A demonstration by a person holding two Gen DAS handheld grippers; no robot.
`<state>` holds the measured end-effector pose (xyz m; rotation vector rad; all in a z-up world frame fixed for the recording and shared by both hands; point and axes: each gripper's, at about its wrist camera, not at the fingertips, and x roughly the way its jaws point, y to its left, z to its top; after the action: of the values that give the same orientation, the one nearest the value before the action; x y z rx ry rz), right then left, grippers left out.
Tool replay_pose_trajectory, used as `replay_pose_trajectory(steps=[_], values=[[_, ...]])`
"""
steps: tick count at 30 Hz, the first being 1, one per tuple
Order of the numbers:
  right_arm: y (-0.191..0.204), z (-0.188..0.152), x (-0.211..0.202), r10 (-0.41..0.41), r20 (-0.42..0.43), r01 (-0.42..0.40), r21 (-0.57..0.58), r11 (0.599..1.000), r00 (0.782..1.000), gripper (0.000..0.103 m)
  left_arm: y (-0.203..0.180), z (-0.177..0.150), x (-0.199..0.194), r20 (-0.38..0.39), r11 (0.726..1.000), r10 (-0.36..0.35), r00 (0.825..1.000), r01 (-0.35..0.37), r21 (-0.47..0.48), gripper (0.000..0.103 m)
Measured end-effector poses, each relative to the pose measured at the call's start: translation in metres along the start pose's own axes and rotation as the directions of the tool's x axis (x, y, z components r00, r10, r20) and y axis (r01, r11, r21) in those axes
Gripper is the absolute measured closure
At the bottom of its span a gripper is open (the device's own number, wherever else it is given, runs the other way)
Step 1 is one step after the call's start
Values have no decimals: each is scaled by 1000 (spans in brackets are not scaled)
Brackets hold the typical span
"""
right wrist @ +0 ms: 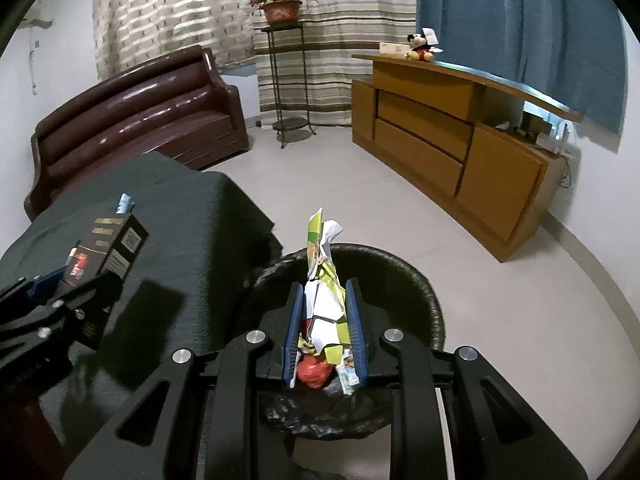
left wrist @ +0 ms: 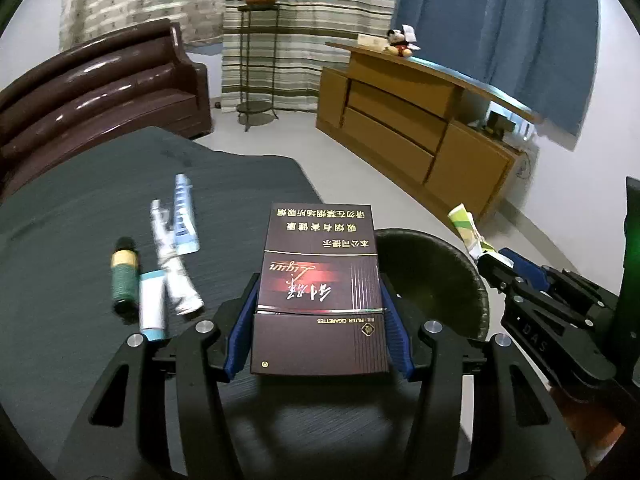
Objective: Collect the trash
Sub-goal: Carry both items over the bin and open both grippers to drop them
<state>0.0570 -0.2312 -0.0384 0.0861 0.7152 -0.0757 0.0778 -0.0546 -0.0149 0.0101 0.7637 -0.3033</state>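
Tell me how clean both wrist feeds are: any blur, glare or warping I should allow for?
Left wrist: the cigarette box in the left gripper is sharp, the tubes on the table are motion-smeared, and the sofa shows glare streaks. Right wrist: the crumpled wrapper is crisp, a dark shadow covers the table, and fisheye bends the cabinet.

A dark maroon cigarette pack (left wrist: 320, 292) sits at frame centre, flat, lid nearest. A crumpled green-and-white wrapper (right wrist: 326, 304) stands upright at centre above the black-lined bin (right wrist: 424, 280).
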Motion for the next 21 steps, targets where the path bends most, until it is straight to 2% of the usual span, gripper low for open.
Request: replay_pose_trajectory(steps=[21], values=[[-28,-2,13,-34,-9,34,50,998,999,78,-44,10,43,-35,994,-29,999,32,100,49]])
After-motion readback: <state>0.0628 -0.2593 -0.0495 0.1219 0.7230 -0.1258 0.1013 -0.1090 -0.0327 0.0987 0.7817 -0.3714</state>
